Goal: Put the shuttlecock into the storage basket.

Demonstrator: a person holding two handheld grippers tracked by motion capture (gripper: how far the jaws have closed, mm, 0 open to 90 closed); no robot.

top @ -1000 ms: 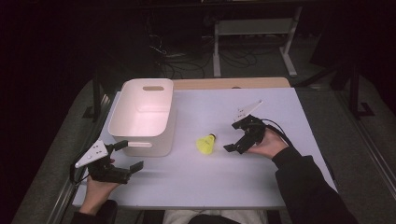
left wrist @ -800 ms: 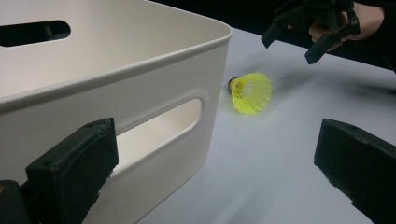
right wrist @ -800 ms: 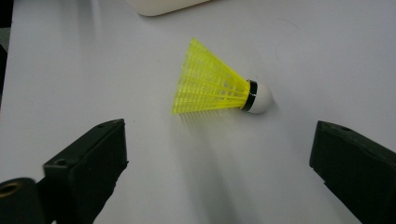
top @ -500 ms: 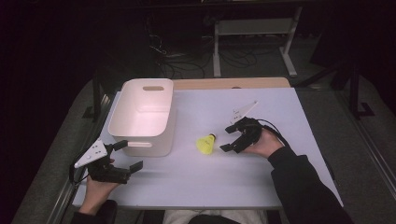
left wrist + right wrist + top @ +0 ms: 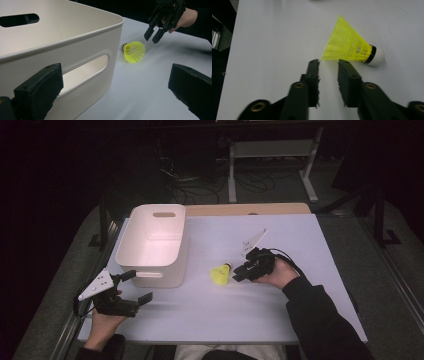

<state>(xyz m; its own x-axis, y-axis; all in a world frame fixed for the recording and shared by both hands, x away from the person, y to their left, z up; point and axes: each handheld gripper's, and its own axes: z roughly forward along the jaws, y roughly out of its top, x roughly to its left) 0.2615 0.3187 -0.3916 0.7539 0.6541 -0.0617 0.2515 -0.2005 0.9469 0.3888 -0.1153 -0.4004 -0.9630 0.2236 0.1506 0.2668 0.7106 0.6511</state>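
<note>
**A dim lab bench, not a home**

I work at a plain white table (image 5: 280, 320) under one pool of light, the room around it dark. Behind it loose cables (image 5: 192, 187) tangle on the grey floor beside a white metal stand (image 5: 272, 155). It looks like a lab or test room.

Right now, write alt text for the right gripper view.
A yellow shuttlecock lies on its side on a white table, its skirt rim just ahead of the right tool's two black jaws, which stand slightly apart.
</note>
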